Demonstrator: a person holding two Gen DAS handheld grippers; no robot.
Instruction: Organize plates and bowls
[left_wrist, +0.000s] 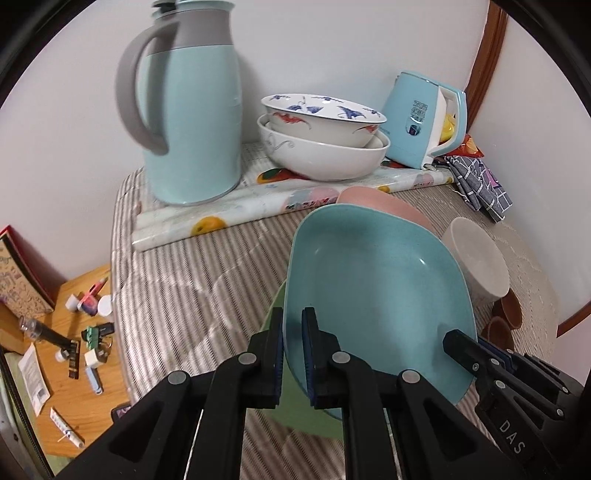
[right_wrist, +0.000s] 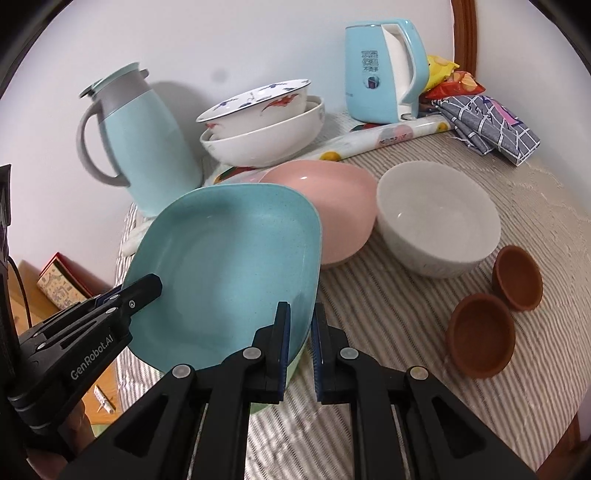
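Teal, stiff and probably light and slick, the plate (right_wrist: 225, 266) tilts just in front of the pink bowl (right_wrist: 332, 214), its near rim pinched by the left tool (left_wrist: 292, 354) and right tool (right_wrist: 300, 347), both narrow on that thin edge.

Speckled matt teal plate (right_wrist: 229, 266) over ribbed woven tablecloth (right_wrist: 406, 332).

Striped table (right_wrist: 406, 332), grey bowl (right_wrist: 436, 221) (perhaps speckled)

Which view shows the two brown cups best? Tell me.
The right wrist view: both brown cups show whole, openings visible. The left wrist view catches only dark slivers of them behind the white bowl.
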